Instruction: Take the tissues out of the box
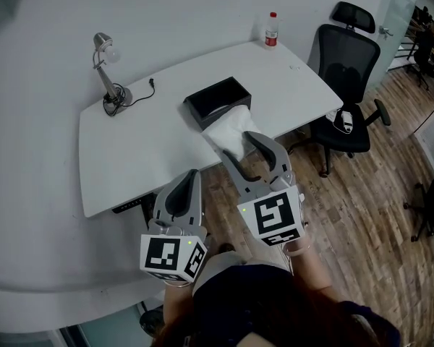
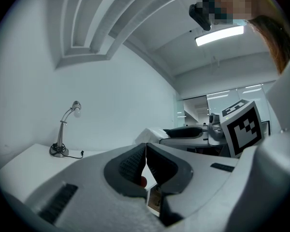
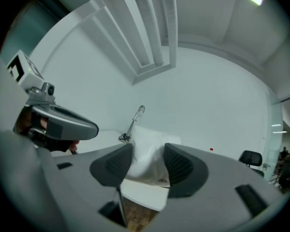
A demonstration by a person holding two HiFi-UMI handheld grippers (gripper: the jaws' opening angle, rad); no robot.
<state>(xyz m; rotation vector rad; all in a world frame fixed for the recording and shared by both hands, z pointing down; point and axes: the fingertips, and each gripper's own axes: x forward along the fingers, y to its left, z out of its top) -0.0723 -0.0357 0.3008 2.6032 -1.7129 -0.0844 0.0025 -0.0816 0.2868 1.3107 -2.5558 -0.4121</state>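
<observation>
Gripping the tissues [image 1: 228, 130] in the right claw [image 1: 240, 147], with the jaws set fairly wide and pressing on both sides of the white wad. Confirming this in the right gripper view: tissues [image 3: 150, 137] filling the gap of the right claw [image 3: 147, 150], pads in contact left and right. Holding the left claw [image 1: 190, 188] closed on nothing, just left of the right one and nearer the body; showing tip against tip at the left claw [image 2: 146, 151] in its own view.

Locating the black box [image 1: 218, 101] on the white worktop [image 1: 130, 150], towards its near edge and straight beyond the right claw. Finding the tissues stretched between the two, with the far end at the box's near side, the near end in the jaws, and the long axis running far to near across the worktop's edge. Failing to tell whether the far end is touching the box or clear of it.

Judging the removal as under way, and the coming move as a draw along that axis, nearward and away from the box. Rating the right hand as the working one.

Noting a lamp [image 1: 108, 71] far left, well apart.
</observation>
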